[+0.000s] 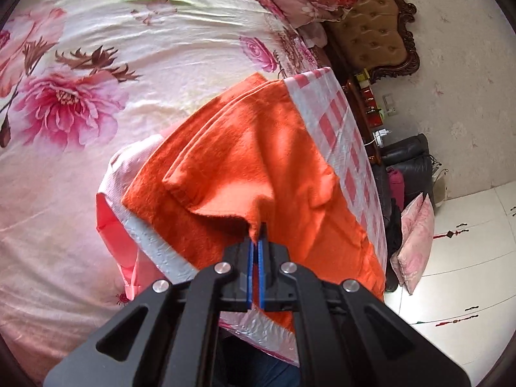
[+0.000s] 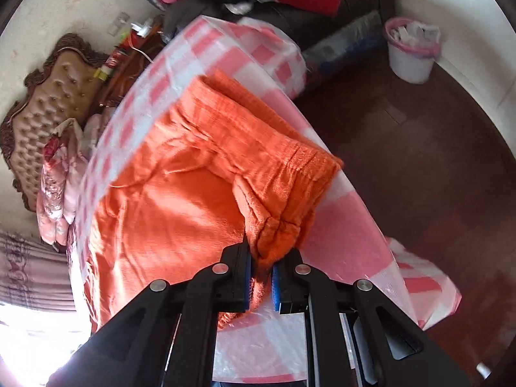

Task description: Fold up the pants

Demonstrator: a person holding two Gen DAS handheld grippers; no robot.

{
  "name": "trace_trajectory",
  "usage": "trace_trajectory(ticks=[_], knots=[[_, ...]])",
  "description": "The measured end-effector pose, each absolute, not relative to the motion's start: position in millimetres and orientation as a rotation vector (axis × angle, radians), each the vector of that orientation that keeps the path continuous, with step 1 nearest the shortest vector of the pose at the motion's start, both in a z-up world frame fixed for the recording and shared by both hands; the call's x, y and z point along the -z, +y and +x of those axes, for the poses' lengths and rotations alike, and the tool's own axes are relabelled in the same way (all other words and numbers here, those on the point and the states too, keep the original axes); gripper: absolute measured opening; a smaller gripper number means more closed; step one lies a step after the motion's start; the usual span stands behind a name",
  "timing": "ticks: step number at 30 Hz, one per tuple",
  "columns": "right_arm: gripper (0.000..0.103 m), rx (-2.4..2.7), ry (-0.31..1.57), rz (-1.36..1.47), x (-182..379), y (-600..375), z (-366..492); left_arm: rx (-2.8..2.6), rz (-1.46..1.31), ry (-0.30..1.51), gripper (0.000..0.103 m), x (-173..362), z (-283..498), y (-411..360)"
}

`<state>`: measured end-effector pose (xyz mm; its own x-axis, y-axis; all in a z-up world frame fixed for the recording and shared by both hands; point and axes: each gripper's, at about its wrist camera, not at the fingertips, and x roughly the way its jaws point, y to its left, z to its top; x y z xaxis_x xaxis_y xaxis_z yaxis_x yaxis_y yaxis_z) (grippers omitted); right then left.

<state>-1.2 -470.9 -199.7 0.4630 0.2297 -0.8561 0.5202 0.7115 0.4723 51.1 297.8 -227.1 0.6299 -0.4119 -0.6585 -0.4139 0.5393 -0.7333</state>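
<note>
Left wrist view shows my left gripper (image 1: 257,242) with its blue-padded jaws pressed together on a thin corner of the bright orange fleece pants (image 1: 258,161), pinching that edge so a folded flap of the cloth lifts toward me. These pants lie spread over a pink-and-white checked plastic sheet (image 1: 332,122) that covers the counter, with one hemmed edge running up and away on the left side. Beyond the sheet is a bed under a pale floral bedspread with large pink blossoms (image 1: 80,103), and a tufted brown headboard with a carved dark frame (image 1: 374,29) stands at the far end.

Right wrist view shows my right gripper (image 2: 262,266) with its jaws nearly together, clamped on a thick bunched fold of the same pants near the gathered elastic waistband (image 2: 290,148). That waistband runs across the sheet toward the counter's far edge. A white waste bin with a pink liner (image 2: 411,51) sits on the dark wooden floor (image 2: 419,161), well apart from the counter.
</note>
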Motion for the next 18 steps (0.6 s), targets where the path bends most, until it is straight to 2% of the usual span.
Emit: trace_trajectory(ticks=[6,9,13,18], knots=[[0.010,0.240,1.134,0.646,196.6,-455.4,8.2,0.015,-1.063,0.930,0.003,233.2,46.2,300.8],[0.007,0.279,1.143,0.476,192.9,-438.6,10.8,0.021,-1.068,0.924,0.004,234.1,44.2,303.0],[0.007,0.337,1.158,0.280,190.9,-419.0,16.4,0.015,-1.079,0.901,0.010,231.7,42.9,309.5],[0.017,0.390,1.167,0.118,192.6,-403.5,21.1,0.012,-1.090,0.864,0.015,230.1,39.5,315.2]])
